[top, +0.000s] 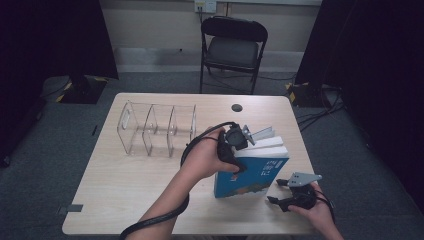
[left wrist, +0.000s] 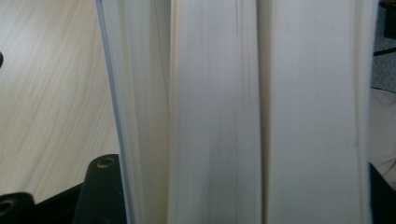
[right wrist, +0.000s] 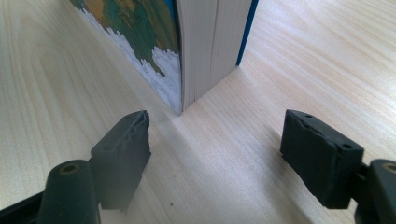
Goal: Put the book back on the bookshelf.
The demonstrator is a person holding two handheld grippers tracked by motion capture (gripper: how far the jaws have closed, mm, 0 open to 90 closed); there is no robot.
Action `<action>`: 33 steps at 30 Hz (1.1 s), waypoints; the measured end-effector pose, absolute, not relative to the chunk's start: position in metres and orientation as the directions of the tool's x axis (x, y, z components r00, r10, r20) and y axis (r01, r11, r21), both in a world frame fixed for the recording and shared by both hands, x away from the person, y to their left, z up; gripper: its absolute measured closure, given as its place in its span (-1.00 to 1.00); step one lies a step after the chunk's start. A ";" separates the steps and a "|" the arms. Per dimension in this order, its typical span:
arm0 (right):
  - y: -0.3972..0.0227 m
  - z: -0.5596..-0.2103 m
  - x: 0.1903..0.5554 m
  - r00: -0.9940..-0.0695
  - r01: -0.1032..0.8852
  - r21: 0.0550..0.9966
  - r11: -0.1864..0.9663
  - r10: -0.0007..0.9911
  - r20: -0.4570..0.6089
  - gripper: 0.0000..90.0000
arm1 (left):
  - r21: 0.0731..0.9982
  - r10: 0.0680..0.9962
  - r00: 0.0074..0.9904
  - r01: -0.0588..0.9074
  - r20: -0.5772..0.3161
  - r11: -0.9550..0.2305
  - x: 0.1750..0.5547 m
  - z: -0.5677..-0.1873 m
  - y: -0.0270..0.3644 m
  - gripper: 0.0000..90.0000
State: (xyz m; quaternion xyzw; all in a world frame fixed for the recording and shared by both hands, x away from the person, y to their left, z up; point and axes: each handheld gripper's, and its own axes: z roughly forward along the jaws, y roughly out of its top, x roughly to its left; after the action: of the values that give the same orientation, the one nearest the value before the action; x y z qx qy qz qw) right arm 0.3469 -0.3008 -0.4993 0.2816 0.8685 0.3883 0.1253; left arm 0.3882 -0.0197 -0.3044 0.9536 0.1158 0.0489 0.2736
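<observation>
A clear rack (top: 156, 129) with three compartments is seen on the table (top: 125, 185) toward its far left corner; nothing is held in any compartment. A small dark round spot (top: 237, 107) is seen near the far edge.

A book (top: 252, 172) with a blue cover is stood on the table toward the near right corner, its white page block turned up and to the right. In the high view the left gripper (top: 235, 145) is set over the book's top left corner, with the left hand (top: 207, 157) wrapped around it. In the left gripper view the page edges (left wrist: 233, 112) are pressed up close between the jaws, one jaw (left wrist: 100, 191) being seen at the lower left and a dark sliver at the right edge (the tips are cut off, so whether the pages are actually clamped cannot be told).

The right gripper (top: 281, 192) is held by the right hand (top: 315, 210) near the near edge, just right of the book and apart from it. In the right gripper view its jaws are spread wide with only bare table between them, and the book's lower corner (right wrist: 205, 70) stands just beyond them. The upper part of the book is cut off in that view.

A folding chair (top: 233, 47) stands beyond the far edge.
</observation>
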 end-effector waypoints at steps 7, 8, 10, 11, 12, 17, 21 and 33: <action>-0.301 -0.499 0.347 -0.809 0.395 0.745 0.538 0.587 0.005 -0.46 | 0.578 0.245 0.970 0.203 -0.006 -0.791 0.393 -0.307 -0.022 -0.07; -0.301 -0.499 0.347 -0.810 0.395 0.745 0.537 0.587 0.006 -0.46 | 0.580 0.239 0.971 0.196 -0.002 -0.791 0.392 -0.307 -0.021 -0.08; -0.301 -0.499 0.347 -0.809 0.395 0.745 0.537 0.587 0.006 -0.46 | 0.593 0.243 0.970 0.198 -0.004 -0.780 0.390 -0.308 -0.021 -0.11; -0.301 -0.499 0.347 -0.810 0.394 0.745 0.537 0.587 0.005 -0.46 | 0.600 0.243 0.970 0.198 -0.007 -0.775 0.390 -0.308 -0.021 -0.11; -0.301 -0.499 0.347 -0.809 0.395 0.745 0.537 0.588 0.005 -0.46 | 0.599 0.232 0.973 0.187 -0.003 -0.779 0.390 -0.308 -0.020 -0.09; -0.301 -0.499 0.347 -0.810 0.392 0.746 0.538 0.587 0.002 -0.46 | 0.566 0.225 0.974 0.186 -0.001 -0.803 0.388 -0.307 -0.023 0.01; -0.301 -0.499 0.347 -0.810 0.392 0.746 0.538 0.587 0.002 -0.46 | 0.548 0.251 0.968 0.223 -0.026 -0.806 0.385 -0.305 -0.023 0.29; -0.301 -0.499 0.347 -0.810 0.392 0.746 0.538 0.587 0.002 -0.46 | 0.539 0.323 0.945 0.292 -0.039 -0.790 0.379 -0.302 -0.023 0.36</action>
State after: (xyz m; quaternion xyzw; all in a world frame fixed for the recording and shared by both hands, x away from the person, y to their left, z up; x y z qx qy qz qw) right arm 0.3474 -0.3011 -0.4993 0.2817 0.8680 0.3892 0.1253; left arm 0.3792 -0.0231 -0.3020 0.9456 0.1628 0.0276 0.2803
